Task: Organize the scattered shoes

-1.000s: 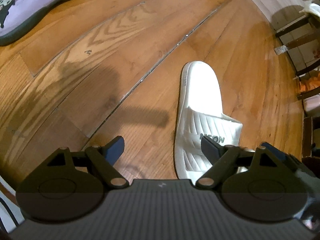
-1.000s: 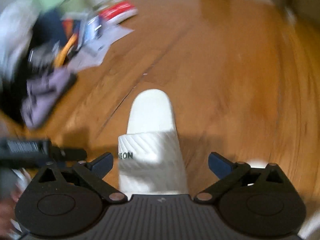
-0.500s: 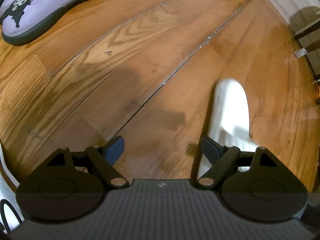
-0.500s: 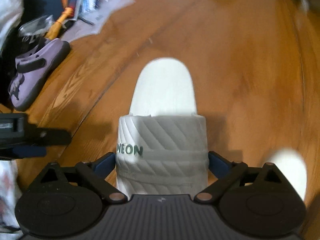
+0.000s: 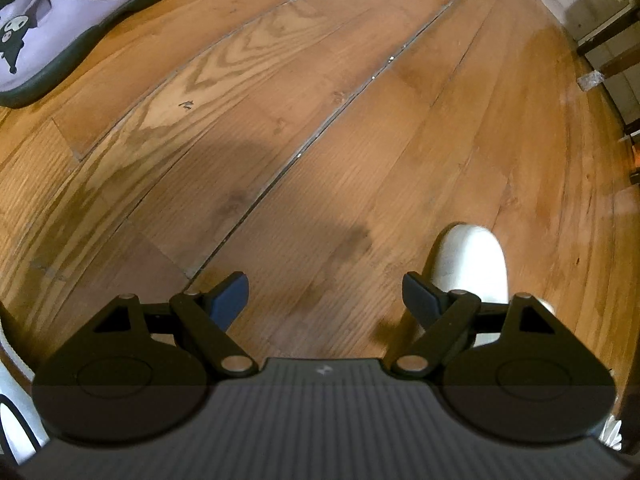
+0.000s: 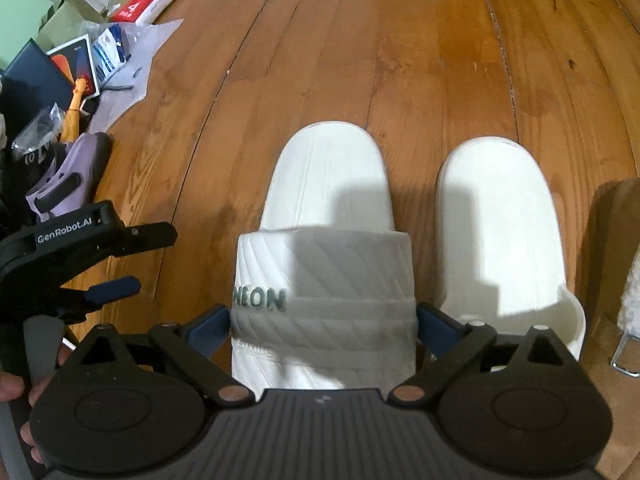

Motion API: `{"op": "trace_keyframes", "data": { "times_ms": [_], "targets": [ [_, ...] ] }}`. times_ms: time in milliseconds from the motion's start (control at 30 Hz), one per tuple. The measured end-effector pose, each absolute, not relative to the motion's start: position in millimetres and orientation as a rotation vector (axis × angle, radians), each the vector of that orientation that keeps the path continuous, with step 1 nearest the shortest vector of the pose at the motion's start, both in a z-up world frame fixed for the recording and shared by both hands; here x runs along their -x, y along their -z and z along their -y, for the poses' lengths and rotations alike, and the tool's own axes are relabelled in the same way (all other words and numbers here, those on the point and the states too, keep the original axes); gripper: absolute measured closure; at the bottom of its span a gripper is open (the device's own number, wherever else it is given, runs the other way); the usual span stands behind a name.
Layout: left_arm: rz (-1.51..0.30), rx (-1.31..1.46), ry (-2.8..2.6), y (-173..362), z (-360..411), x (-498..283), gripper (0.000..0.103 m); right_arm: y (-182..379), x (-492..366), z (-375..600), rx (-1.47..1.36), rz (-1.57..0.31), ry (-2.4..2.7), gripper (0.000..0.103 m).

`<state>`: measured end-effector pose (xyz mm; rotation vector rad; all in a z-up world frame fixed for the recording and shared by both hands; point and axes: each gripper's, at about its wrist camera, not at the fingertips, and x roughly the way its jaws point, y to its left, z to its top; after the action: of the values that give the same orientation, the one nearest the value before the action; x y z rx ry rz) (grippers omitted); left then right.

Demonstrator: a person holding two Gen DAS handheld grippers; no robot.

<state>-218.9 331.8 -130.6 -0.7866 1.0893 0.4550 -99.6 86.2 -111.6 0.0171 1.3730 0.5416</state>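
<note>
- The right hand-held gripper [image 6: 323,326] is closing its jaws against both sides of the white slide's [image 6: 324,248] strap, gripping it.
- That slide is lying parallel, just beside, its white mate [image 6: 500,232] on the floor [image 6: 400,60], so this pair is looking nearly sorted.
- The left hand-held gripper [image 5: 324,292] is hovering wide open, holding nothing.
- A purple clog [image 5: 72,20] is lying well apart, seemingly awaiting tidying.
</note>
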Motion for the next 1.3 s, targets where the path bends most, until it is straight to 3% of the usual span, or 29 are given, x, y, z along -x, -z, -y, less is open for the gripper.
{"op": "trace_keyframes", "data": {
  "times_ms": [367,567,767,900,1133,1300],
  "targets": [
    [-1.078,0.790,-0.311,122,-312,205,0.018,74,112,-67,-0.035,-1.316,-0.546,0.004],
    [-1.070,0.730,-0.143,106,-278,188,0.018,18,88,-75,0.135,-1.278,-0.603,0.007],
    [-1.040,0.698,-0.077,80,-247,185,0.018,-24,82,-57,0.552,-1.234,-0.504,0.007],
    [-1.013,0.633,0.044,50,-202,174,0.018,-39,93,17,0.841,-1.348,-0.339,0.007],
    [-1.030,0.441,0.313,5,-75,165,0.018,-66,66,173,0.522,-1.487,-0.107,0.006],
    [-1.061,0.324,0.401,-7,34,154,0.018,-65,59,283,0.306,-1.403,-0.001,0.007]
  ]
}}
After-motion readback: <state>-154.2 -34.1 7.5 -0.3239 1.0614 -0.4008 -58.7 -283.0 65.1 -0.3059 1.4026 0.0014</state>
